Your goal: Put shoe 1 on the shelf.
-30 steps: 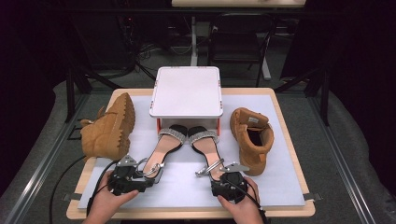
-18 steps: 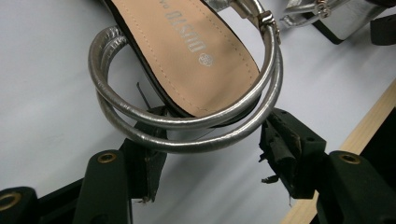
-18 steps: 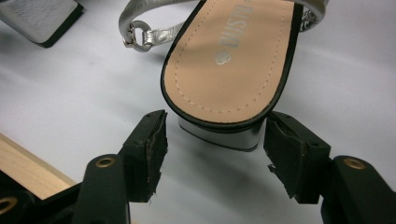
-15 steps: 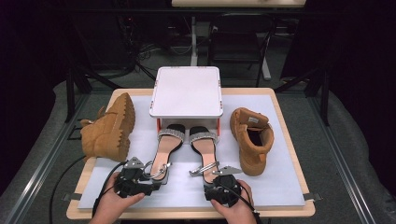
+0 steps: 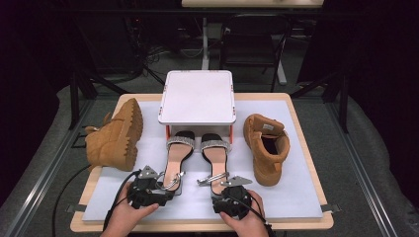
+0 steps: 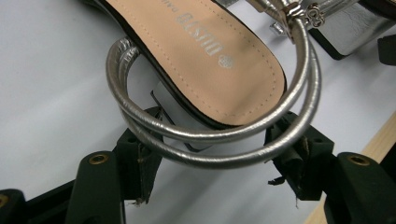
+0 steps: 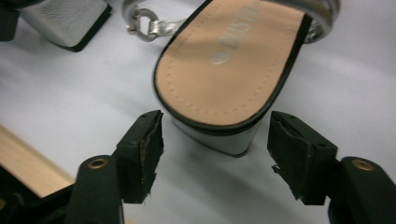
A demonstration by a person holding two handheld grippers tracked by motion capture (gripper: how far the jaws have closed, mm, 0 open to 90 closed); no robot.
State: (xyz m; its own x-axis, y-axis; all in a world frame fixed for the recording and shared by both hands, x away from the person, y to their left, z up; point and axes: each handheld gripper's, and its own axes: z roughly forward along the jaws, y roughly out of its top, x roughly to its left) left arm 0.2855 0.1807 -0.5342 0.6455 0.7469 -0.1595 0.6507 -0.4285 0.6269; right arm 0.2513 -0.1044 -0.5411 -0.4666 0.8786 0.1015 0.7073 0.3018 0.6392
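Presently, both tools are standing open, jaws having just been widening. The left tool (image 5: 163, 185) is sitting at the heel of the left sandal (image 5: 175, 158), its silver strap (image 6: 210, 140) lying between the pads. The right tool (image 5: 225, 186) is bracketing the right sandal's (image 5: 215, 158) heel (image 7: 224, 135) without touching. Both sandals are resting on the tabletop (image 5: 296, 197), toes under a white stand (image 5: 197, 96).

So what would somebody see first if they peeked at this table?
Probably the two sparkly sandals, the left sandal and the right sandal, with their toes under a white stand. A big tan boot lies on its side at the left, and another stands at the right.
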